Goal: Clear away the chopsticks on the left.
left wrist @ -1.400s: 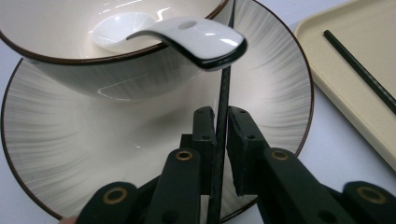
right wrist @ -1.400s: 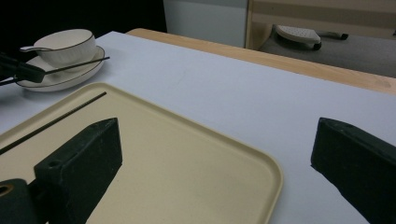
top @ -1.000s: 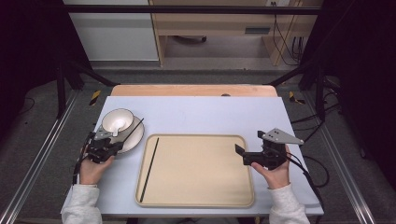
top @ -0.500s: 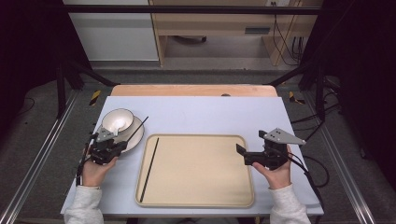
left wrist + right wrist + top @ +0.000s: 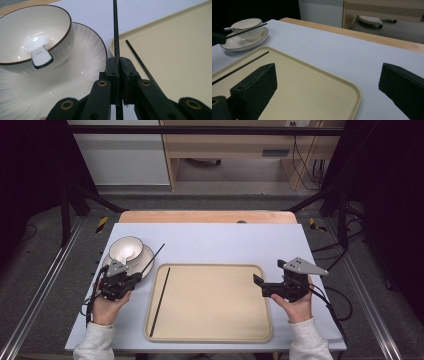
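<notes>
My left gripper (image 5: 131, 278) (image 5: 118, 62) is shut on a thin black chopstick (image 5: 152, 257) (image 5: 115, 30) that points up and away over the plate's right rim. A second black chopstick (image 5: 160, 300) (image 5: 140, 62) (image 5: 239, 68) lies along the left side of the beige tray (image 5: 210, 330) (image 5: 317, 100). A white bowl (image 5: 126, 249) (image 5: 15, 37) (image 5: 247, 27) with a white spoon (image 5: 40, 56) in it stands on a white plate (image 5: 145, 262) (image 5: 82, 67). My right gripper (image 5: 259, 284) (image 5: 327, 82) hovers over the tray's right edge, open, with nothing between its jaws.
The tray lies on a pale blue table top (image 5: 215, 237) with a wooden strip (image 5: 200, 216) along the far edge. A dark floor, metal rails and a cabinet lie beyond the table.
My left gripper has lifted and drifted right with the chopstick, off the plate toward the tray. The right gripper has stayed still.
</notes>
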{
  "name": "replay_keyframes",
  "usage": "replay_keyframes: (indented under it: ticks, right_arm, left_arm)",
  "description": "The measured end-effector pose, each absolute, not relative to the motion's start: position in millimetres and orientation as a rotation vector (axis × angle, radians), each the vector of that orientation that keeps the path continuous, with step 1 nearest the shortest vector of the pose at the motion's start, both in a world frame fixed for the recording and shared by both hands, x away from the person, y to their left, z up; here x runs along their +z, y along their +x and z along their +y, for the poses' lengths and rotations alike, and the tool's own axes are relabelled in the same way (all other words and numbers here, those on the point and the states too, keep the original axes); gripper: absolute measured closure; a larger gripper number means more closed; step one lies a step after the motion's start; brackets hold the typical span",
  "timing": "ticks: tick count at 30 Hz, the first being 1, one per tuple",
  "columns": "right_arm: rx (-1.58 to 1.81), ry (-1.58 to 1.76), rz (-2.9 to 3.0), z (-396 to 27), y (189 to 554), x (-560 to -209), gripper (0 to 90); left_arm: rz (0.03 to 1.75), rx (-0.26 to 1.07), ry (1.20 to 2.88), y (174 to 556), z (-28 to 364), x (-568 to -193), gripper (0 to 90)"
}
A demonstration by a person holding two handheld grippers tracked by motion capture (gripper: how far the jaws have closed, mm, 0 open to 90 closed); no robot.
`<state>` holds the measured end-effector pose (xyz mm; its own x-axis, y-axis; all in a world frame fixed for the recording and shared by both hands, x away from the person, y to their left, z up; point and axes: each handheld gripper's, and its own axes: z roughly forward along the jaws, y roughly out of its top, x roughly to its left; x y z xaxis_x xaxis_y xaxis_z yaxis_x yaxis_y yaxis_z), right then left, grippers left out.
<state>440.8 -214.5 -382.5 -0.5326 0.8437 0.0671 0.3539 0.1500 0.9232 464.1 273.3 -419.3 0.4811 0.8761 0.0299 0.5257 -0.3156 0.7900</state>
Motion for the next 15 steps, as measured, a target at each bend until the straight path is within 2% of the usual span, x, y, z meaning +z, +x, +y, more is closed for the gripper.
replay_keyframes:
  ticks: [15]
  right_arm:
    - [1.368,1.142,1.954,-214.9,440.3,-381.8,2.1]
  left_arm:
    - [1.189,0.641,1.906,439.5,253.6,-418.7,85.8]
